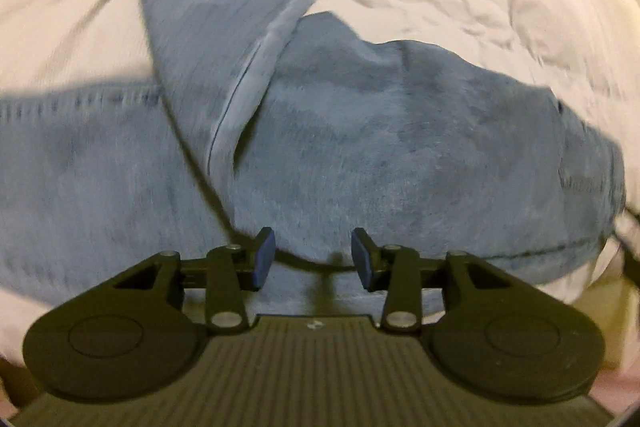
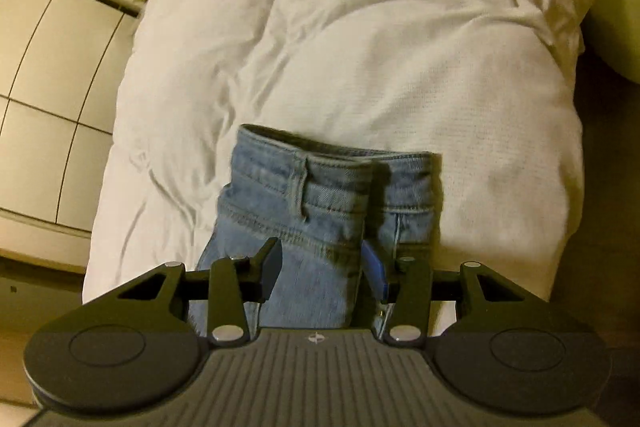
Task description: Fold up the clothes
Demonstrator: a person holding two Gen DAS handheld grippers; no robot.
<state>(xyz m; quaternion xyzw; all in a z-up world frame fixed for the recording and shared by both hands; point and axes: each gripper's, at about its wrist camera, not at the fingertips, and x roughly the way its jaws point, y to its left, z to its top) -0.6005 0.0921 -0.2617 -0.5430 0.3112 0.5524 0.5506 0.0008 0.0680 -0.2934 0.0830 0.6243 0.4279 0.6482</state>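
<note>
A pair of light blue jeans (image 1: pixel 360 131) lies spread across a white bed, one leg folded back over the rest toward the upper left. My left gripper (image 1: pixel 313 259) hovers just above the denim, jaws open and empty. In the right wrist view the jeans' waistband (image 2: pixel 328 187) with a belt loop stands up between the fingers of my right gripper (image 2: pixel 324 267). The jaws are wide apart with the denim lying between them; the pads do not press it.
The bed is covered by a wrinkled white duvet (image 2: pixel 360 47). A beige tiled floor (image 2: pixel 52 75) lies to the bed's left. The bed's edge drops off at the right in the right wrist view.
</note>
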